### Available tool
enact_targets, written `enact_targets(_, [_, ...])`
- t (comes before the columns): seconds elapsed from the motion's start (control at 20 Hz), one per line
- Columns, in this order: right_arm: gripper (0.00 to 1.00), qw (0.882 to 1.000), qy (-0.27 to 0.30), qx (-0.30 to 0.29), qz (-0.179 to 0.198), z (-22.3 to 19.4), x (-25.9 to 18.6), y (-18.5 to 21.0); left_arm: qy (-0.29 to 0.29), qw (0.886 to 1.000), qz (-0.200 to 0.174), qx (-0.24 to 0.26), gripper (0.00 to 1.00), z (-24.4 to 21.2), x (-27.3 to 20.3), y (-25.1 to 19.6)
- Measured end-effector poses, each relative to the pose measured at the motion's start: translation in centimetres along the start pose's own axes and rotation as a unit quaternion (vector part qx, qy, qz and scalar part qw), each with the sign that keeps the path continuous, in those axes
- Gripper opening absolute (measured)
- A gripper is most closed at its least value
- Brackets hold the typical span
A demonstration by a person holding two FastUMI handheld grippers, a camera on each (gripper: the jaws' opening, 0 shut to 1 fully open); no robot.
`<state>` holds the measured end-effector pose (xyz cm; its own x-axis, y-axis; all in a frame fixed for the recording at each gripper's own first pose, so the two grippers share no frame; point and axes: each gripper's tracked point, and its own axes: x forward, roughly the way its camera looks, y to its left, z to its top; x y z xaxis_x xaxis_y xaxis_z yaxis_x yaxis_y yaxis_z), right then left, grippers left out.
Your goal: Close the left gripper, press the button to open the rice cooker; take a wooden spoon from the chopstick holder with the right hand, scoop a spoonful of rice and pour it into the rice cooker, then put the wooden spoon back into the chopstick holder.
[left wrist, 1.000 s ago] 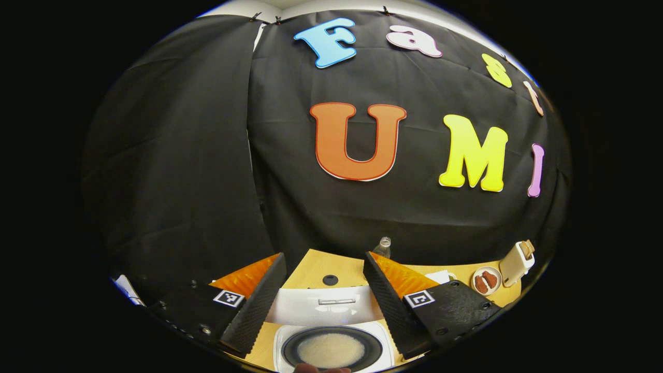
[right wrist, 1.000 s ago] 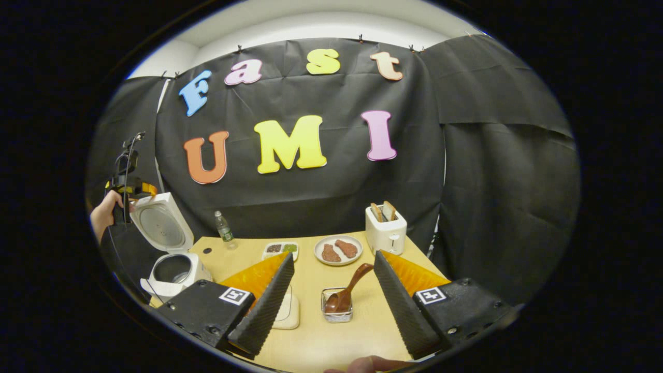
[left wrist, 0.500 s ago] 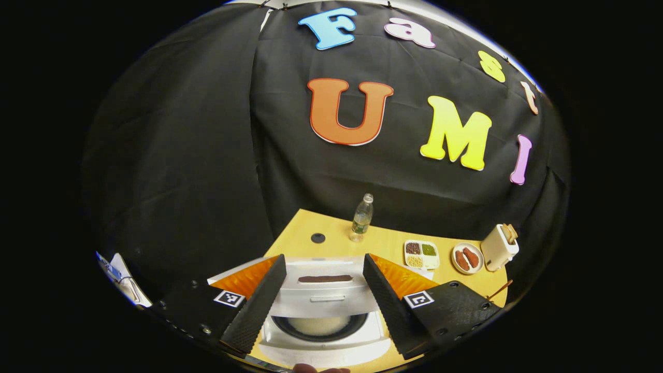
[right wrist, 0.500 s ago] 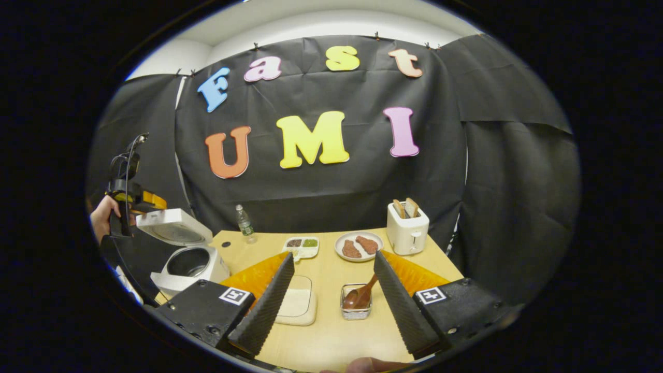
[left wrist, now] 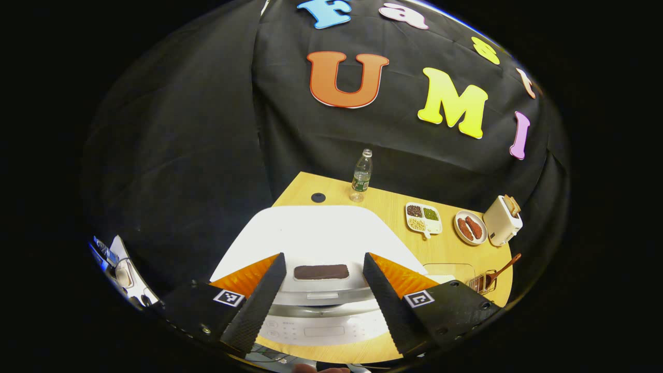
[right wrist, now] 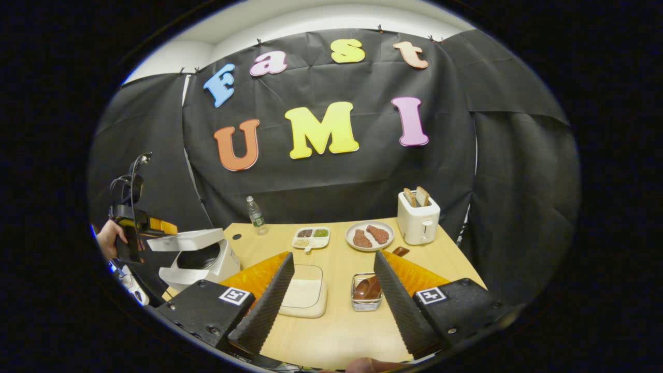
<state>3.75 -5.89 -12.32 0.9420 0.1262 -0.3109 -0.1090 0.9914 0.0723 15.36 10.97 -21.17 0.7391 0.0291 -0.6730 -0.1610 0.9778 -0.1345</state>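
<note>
Left gripper [left wrist: 322, 280]: jaws wide, holding nothing; poised above the rice cooker lid.
Rice cooker [left wrist: 316, 243]: at the table's near left corner; its lid's front edge and dark latch button lie between the jaws. In the right gripper view the lid [right wrist: 189, 240] stands slightly ajar.
Right gripper [right wrist: 331, 290]: jaws wide, holding nothing, above the table [right wrist: 336, 331].
Wooden spoon [right wrist: 369, 286]: in the chopstick holder [right wrist: 366, 300], just inside the right jaw.
Rice tray [right wrist: 304, 295]: beside the left jaw.
</note>
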Motion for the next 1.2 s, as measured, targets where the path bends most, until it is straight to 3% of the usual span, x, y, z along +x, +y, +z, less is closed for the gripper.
enact_targets(0.4, [1.00, 1.000, 0.007, 0.000, 0.019, 0.3, 0.5, 1.7, 0.055, 0.998, -0.004, -0.034, 0.97, -6.3, 1.0, -0.1])
enact_targets(1.2, [1.00, 1.000, 0.017, 0.022, 0.015, -0.4, 1.0, 1.2, 0.076, 0.997, 0.022, 0.001, 0.98, -9.1, 2.6, 0.4])
